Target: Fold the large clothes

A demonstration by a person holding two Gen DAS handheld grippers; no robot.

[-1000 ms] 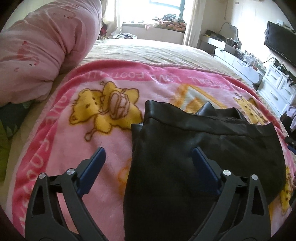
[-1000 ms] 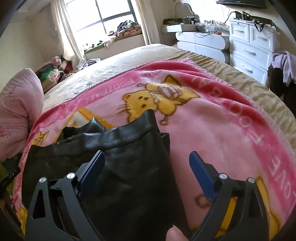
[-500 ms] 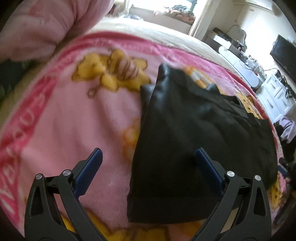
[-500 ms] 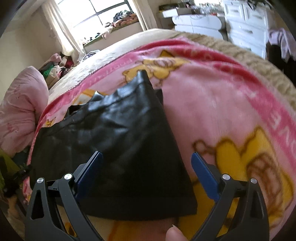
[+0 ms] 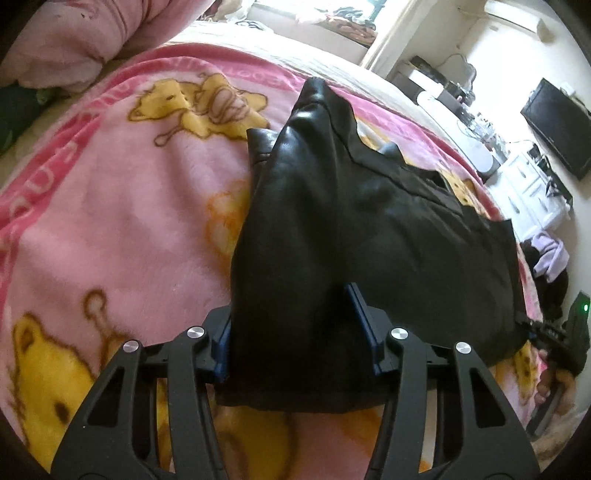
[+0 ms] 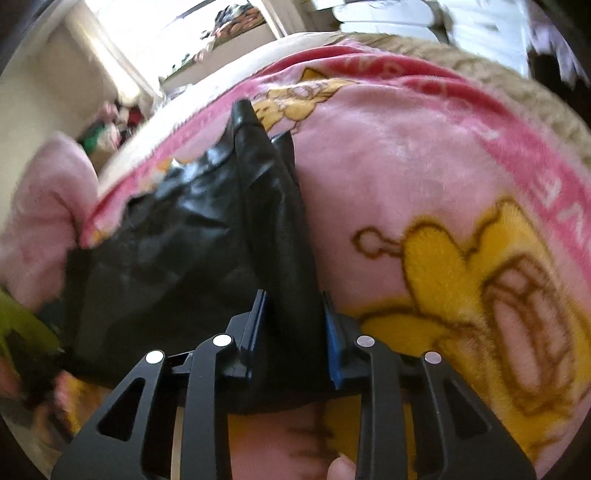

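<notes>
Black leather-look garment (image 5: 369,229) lay folded on pink cartoon blanket (image 5: 110,206) over the bed. Left gripper (image 5: 295,332) was clamped on its near edge; right gripper (image 6: 293,332) had likewise pinched a bunched near edge of the garment (image 6: 177,251). Pink pillow (image 5: 74,33) sat at far left.

I can pick out big pink capitals along the blanket (image 5: 110,206) border, upside down and blurred; on my right wrist view the blanket (image 6: 406,177) edge shows what looks like "VE"; nothing else I can read.
</notes>
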